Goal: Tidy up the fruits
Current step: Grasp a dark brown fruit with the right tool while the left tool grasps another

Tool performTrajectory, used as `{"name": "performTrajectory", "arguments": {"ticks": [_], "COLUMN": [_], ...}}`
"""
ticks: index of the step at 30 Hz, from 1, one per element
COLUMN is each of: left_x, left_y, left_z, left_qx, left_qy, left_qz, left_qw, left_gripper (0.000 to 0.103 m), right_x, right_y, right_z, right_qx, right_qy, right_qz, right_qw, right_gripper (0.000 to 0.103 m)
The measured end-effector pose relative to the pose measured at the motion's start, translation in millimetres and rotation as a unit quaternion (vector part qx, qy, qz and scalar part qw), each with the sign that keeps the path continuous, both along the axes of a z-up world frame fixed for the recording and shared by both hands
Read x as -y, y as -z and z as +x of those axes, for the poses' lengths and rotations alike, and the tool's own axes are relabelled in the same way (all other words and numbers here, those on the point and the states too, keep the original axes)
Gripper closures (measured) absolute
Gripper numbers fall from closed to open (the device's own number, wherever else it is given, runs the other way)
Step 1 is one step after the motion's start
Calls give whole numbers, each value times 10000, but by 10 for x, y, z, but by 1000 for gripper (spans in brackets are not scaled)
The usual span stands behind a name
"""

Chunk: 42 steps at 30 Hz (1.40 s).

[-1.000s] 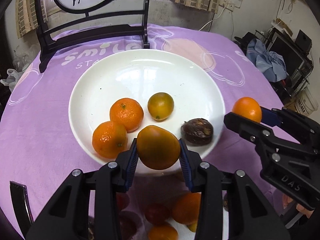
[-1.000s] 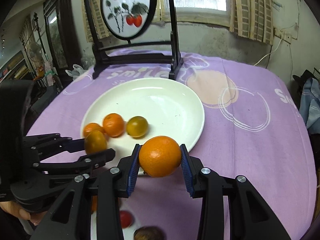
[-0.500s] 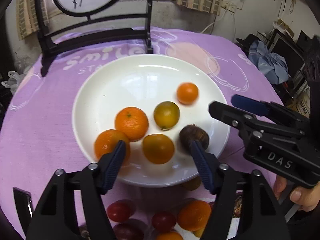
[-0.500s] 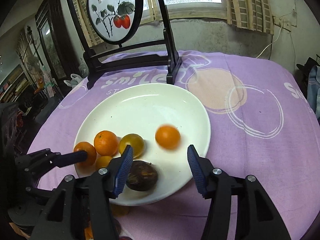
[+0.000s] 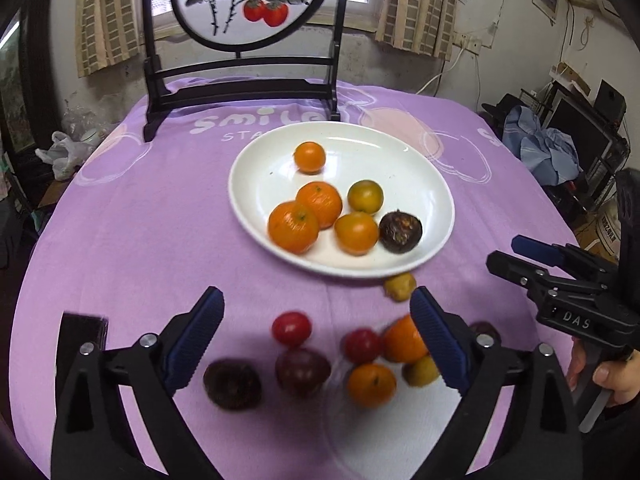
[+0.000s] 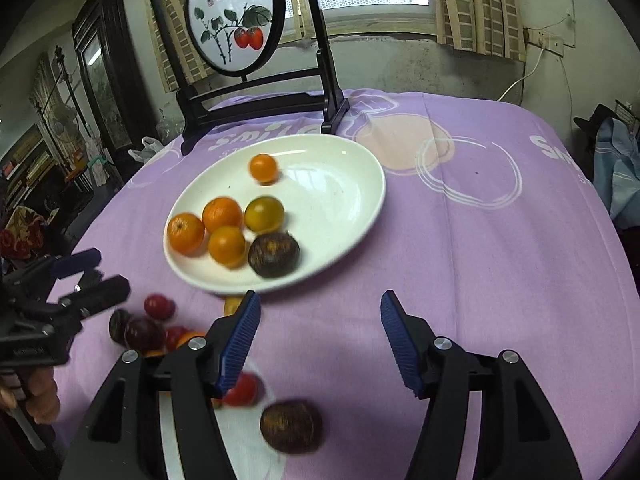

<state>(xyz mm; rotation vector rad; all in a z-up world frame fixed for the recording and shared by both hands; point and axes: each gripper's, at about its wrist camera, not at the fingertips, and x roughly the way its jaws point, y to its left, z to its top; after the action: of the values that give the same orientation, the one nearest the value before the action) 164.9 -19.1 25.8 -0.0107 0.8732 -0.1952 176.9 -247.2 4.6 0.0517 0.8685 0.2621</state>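
Observation:
A white plate on the purple cloth holds several oranges, a greenish orange and a dark passion fruit. One small orange lies apart at the plate's far side. Loose fruit lies on the cloth in front of the plate: red tomatoes, dark fruits and oranges. My left gripper is open and empty above this loose fruit. My right gripper is open and empty, in front of the plate.
A black wooden stand with a round painted screen stands at the table's far side. A dark flat object lies on the cloth at the near left. Clutter and clothes lie beyond the table's right edge.
Both grippers let go of their fruit onto the plate, opened wide and pulled back and up. The orange from the right gripper rolled to the plate's far side.

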Motion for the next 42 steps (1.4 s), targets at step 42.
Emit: {"name": "performTrajectory", "arguments": {"ticks": [42], "left_x": [-579], "left_y": [616], "left_z": [-601], "left_qx": [-744], "left_qy": [-604], "left_qz": [-154], "left_qw": [9953], "left_gripper": [9], "right_x": [-308], "right_y": [428], "right_z": [-716], "right_qx": [-403], "right_qy": [36], "right_qz": [-393], "right_qw": [9984], "right_gripper": [62]}}
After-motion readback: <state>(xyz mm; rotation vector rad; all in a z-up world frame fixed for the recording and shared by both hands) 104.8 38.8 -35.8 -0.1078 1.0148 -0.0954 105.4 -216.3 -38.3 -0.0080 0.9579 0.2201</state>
